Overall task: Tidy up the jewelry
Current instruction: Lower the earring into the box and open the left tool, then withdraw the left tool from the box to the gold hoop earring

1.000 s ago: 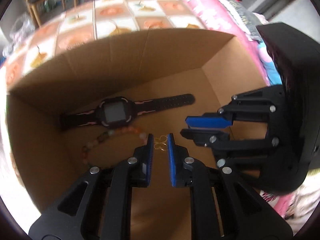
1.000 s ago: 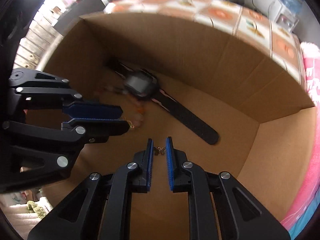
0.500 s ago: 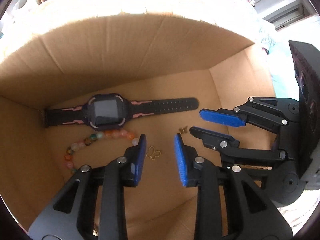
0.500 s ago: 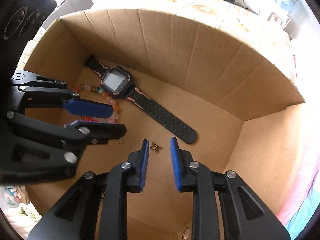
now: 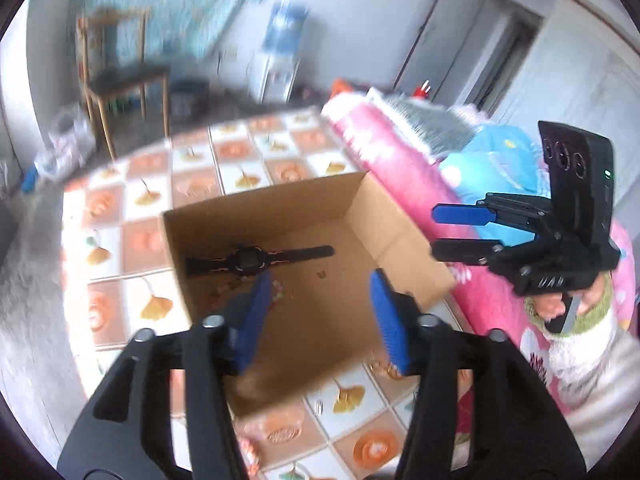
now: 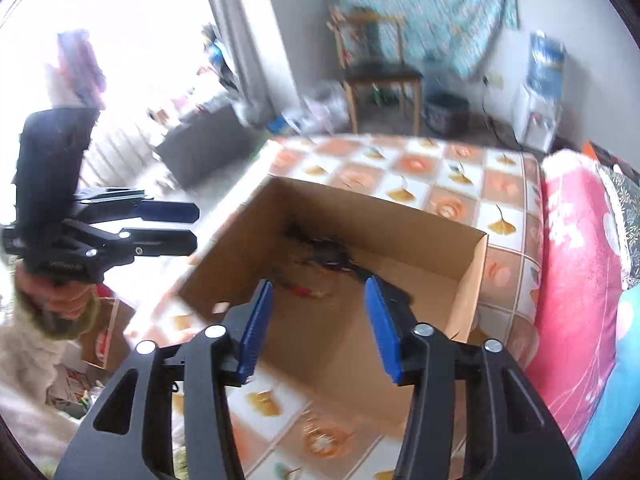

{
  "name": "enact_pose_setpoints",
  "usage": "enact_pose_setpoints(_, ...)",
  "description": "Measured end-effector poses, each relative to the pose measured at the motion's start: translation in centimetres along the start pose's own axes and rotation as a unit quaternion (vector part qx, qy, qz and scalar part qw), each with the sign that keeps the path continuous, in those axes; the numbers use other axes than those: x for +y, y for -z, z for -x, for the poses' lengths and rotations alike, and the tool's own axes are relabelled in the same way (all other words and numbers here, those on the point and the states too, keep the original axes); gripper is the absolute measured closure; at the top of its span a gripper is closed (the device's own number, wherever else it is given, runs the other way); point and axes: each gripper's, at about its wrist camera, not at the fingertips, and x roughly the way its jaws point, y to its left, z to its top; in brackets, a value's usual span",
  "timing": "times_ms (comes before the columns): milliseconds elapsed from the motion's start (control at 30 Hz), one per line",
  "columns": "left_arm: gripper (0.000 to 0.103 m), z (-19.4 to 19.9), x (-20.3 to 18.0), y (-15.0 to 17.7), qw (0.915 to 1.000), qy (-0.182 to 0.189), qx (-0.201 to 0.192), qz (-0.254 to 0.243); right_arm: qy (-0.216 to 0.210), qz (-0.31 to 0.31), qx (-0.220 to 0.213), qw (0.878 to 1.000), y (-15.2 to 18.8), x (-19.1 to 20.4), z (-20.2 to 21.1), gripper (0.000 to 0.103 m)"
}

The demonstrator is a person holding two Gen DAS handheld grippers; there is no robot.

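On the tiled tablecloth, orange-and-white squares with leaf prints, sits an open cardboard box, flaps off, top wide open, presumably so small pieces can be dropped straight in. Pink bedding lies heaped just beside the box on its far right side; a wooden chair and a water dispenser stand well apart at the back wall.

Both tools hang above the box, angled down toward it. Left gripper: jaws opening, blue pads spread, nothing between them, only the box floor showing through the gap. Right gripper: same story, jaws opening, nothing pinched (blur is heavy in this view, but the gap reads empty). Each is held in a hand with a knit cuff, handle gripped from below, likely so the fingers can point down into the box.

Inside the box: a black watch lies flat along the far wall, strap stretched out. Just in front of it a bead bracelet, partly hidden by the left pad in the left view. A tiny gold charm rests alone on the bare floor nearer the right wall; a second may lie by the beads, too small to tell.

My read: jewelry sits collected in the box, nothing in hand.
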Motion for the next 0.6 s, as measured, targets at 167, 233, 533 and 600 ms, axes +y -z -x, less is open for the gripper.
enact_pose_setpoints(167, 0.04, 3.6, -0.8, 6.3, 0.9988, -0.037, -0.032, -0.006, -0.041, -0.023, -0.028, 0.999, 6.9, 3.4, 2.3, 0.051)
enact_pose_setpoints(233, 0.04, 3.7, -0.8, 9.0, 0.9978, -0.059, -0.029, 0.005, -0.038, -0.039, -0.024, 0.998, 9.5, 3.8, 1.4, 0.051)
enact_pose_setpoints(533, 0.041, -2.3, -1.3, 18.6, 0.9958, -0.072, 0.033, 0.045, -0.017, -0.103, 0.066, 0.992, 18.2, 4.3, -6.6, 0.064)
enact_pose_setpoints(600, 0.041, -3.5, -2.2, 19.4, 0.9961, -0.073, 0.036, 0.033, 0.003, -0.108, 0.076, 0.991, 18.9, 4.1, -8.0, 0.07)
